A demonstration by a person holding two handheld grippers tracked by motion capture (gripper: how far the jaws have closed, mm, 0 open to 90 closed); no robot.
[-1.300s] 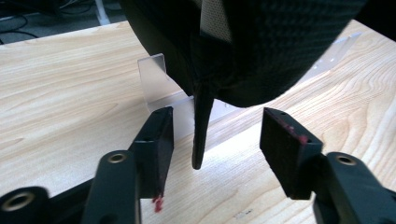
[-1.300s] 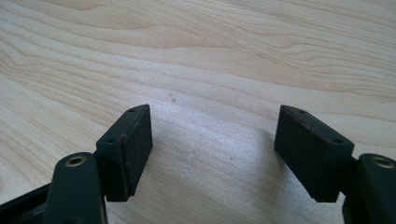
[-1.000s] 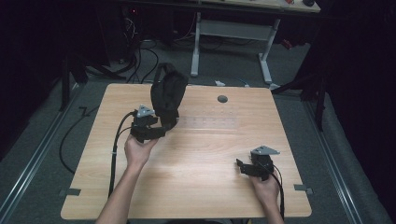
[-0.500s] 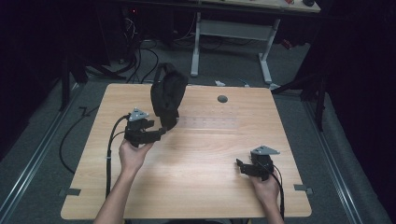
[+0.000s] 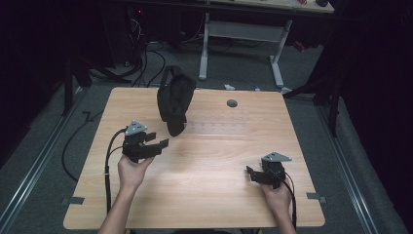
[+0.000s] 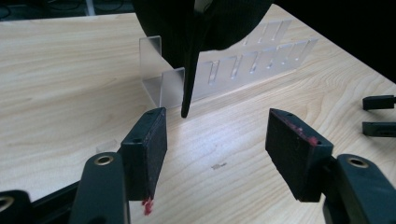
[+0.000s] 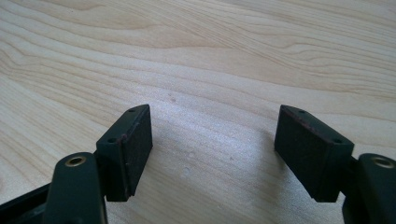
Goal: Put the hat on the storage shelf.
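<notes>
Black cap (image 5: 175, 100) sits propped on a clear acrylic rack (image 5: 219, 127) near the far-left part of the surface (image 5: 204, 195), a bit in from the far edge — it looks like soft fabric, draped and sagging over the rack's end, with a thin dark brim or strap edge (image 6: 189, 79) hanging down almost to the wood. My read: light, floppy, won't hold its shape when lifted, and not fragile. The rack under it is the touchy part — thin clear plastic with slots, probably light enough to drag along if the cap snags. The left gripper (image 5: 153, 142) is just short of the cap on the near side, jaws spread wide with nothing between them; its own camera looks straight at that hanging edge. The right gripper (image 5: 253, 174) rests low by the near-right corner, well apart from the cap, jaws also wide and empty over bare wood. Best hold, I'd say, is the hanging edge or the stiffer brim, since pinching loose crown fabric would likely just bunch and slip. Lift up off the rack rather than pull sideways. The pads look rubbery, so grip on cloth should be fine.
</notes>
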